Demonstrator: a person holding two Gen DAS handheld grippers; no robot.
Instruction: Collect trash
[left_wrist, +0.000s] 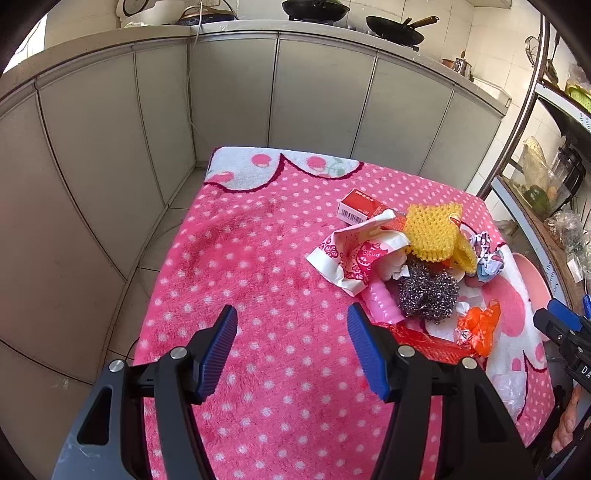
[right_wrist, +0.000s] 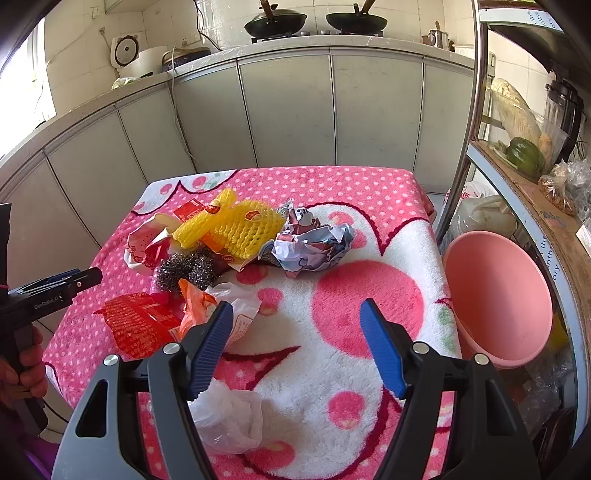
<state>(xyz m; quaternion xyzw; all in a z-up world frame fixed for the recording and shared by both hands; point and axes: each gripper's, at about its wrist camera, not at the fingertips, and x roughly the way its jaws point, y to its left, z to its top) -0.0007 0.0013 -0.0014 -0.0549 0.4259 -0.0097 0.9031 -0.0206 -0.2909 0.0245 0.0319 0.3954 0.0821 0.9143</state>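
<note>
- The left gripper (left_wrist: 291, 347) stands wide with nothing between its fingers, over bare dotted blanket (left_wrist: 236, 280) at the near left of the table.
- The right gripper (right_wrist: 297, 341) is also wide and empty, its jaws closing slightly, over the white and pink part of the blanket at the near right.
- A clear bag (right_wrist: 229, 417) lies just under the right gripper's left finger; whether it touches the finger I cannot tell.
- Just beyond the fingers is the trash pile, in the middle of the table: a white bag (right_wrist: 240, 306), an orange wrapper (right_wrist: 194, 306) and a red wrapper (right_wrist: 136, 325) nearest, then a steel scourer (right_wrist: 186, 269).
- Farther off lie a yellow foam net (right_wrist: 232, 227), a crumpled paper ball (right_wrist: 314, 243), a patterned paper bag (left_wrist: 351, 258) and a red box (left_wrist: 360, 206).
- A pink basin (right_wrist: 498, 295) sits off the right edge of the table, lower than the top, and looks empty.
- Progress, as I judge it: nothing is collected yet. Every piece is on the blanket, and the basin is the likely bin.
- Open room: the left half of the blanket is bare, and so is the strip between the pile and the right edge.
- Edges: the table drops off close on the right, where a metal shelf post (right_wrist: 469, 122) stands just beside the basin, so moves that way have little room.
- Cabinets (left_wrist: 229, 92) stand beyond the far edge, well apart from the pile.
</note>
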